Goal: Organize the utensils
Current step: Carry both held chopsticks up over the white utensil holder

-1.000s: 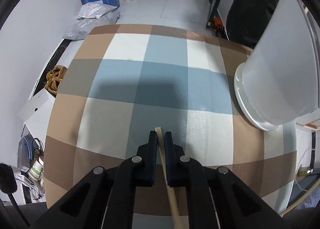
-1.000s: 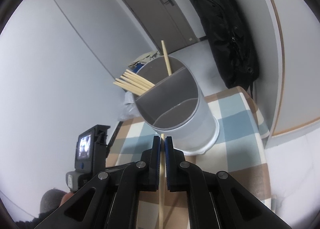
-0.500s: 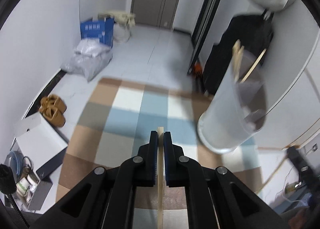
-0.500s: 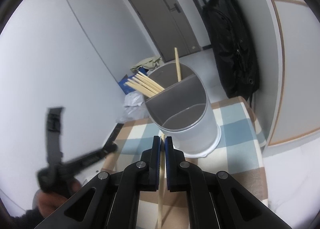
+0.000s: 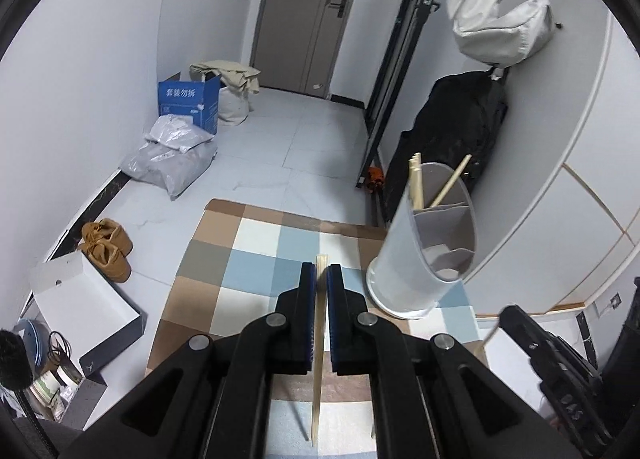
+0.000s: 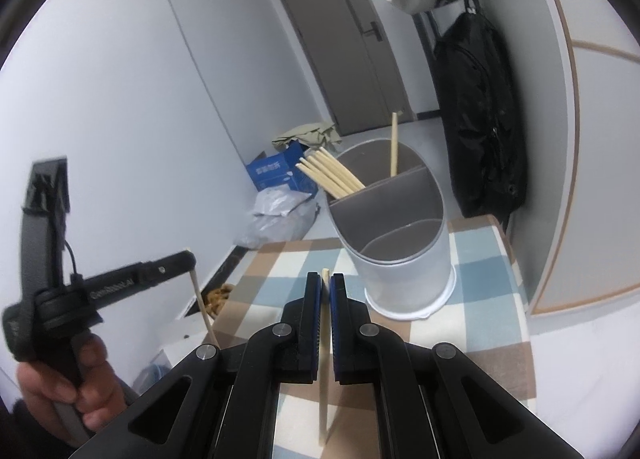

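My left gripper [image 5: 321,271] is shut on a pale wooden chopstick [image 5: 318,359], held above the checked tablecloth [image 5: 256,271]. The round grey utensil holder [image 5: 424,255] stands to its right, near the table's far right corner. My right gripper [image 6: 325,283] is shut on a second chopstick [image 6: 323,379] just in front of the holder [image 6: 400,259]. Several chopsticks [image 6: 332,175] lean in the holder's rear compartment, and a single stick [image 6: 394,147] stands upright there. The two front compartments look empty. A hand [image 6: 80,383] holds the left gripper [image 6: 188,259] at the left of the right wrist view.
On the floor to the left lie a blue carton [image 5: 190,99], grey plastic bags [image 5: 172,163], brown shoes [image 5: 108,243] and a white box [image 5: 80,299]. A black bag [image 6: 476,119] hangs by the wall behind the holder. The right gripper's body [image 5: 552,363] shows at the lower right.
My left gripper has risen and tipped upward with its chopstick, so more of the room and the holder's top show. In the right wrist view it has swung in from the left.
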Available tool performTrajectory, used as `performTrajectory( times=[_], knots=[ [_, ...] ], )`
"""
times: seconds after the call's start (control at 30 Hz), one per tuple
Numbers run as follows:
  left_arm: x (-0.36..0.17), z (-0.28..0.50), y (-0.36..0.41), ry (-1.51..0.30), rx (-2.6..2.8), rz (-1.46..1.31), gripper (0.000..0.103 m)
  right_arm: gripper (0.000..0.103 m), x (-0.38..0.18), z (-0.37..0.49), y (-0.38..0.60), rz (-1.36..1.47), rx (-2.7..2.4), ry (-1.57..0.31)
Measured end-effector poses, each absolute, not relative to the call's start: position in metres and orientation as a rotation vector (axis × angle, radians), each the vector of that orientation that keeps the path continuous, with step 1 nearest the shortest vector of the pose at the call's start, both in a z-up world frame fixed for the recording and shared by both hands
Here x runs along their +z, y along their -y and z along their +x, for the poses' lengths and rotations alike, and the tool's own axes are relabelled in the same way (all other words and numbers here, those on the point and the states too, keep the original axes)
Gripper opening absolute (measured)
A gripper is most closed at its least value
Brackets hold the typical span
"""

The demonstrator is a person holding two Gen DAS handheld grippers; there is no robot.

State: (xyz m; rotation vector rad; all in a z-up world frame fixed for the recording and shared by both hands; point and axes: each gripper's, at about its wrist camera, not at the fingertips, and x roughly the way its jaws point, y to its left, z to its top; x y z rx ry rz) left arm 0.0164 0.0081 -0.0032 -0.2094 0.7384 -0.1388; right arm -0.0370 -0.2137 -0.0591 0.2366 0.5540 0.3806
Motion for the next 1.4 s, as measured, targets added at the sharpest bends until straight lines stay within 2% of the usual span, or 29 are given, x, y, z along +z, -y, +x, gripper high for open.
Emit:
performTrajectory(
  times=[0.73, 1.4],
  knots=[
    [0.048, 0.013, 0.016, -0.62, -0.25, -0.252, 0.001, 0.004, -0.019, -0.05, 0.222, 0.175, 0.36, -0.453],
    [0.117, 0.092, 0.038, -0.504, -0.249, -0.348, 0.001, 0.004, 0.086, 0.023, 0.258, 0.124, 0.362, -0.357]
  ],
)
